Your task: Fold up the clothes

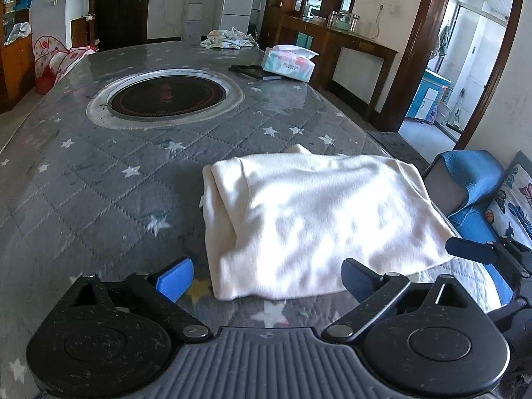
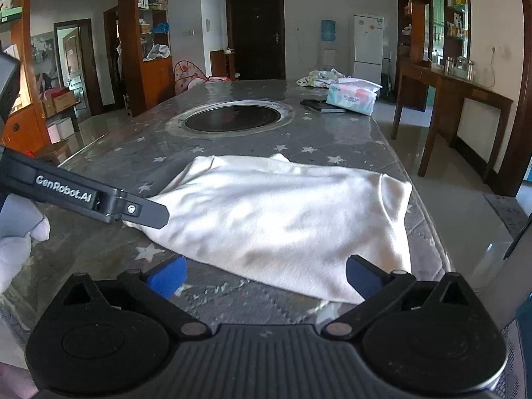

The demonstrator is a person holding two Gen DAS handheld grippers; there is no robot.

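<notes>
The left gripper (image 1: 267, 277) has its jaws spread wide and grips nothing, its blue pads either side of the near edge of the folded cream garment (image 1: 319, 222). The right gripper (image 2: 266, 276) likewise gapes empty at that cloth's near hem. The garment lies on the star-quilted table (image 1: 99, 173). At twelve o'clock sits a round inset hotplate (image 2: 232, 118); at one o'clock, a tissue pack (image 2: 352, 96).
</notes>
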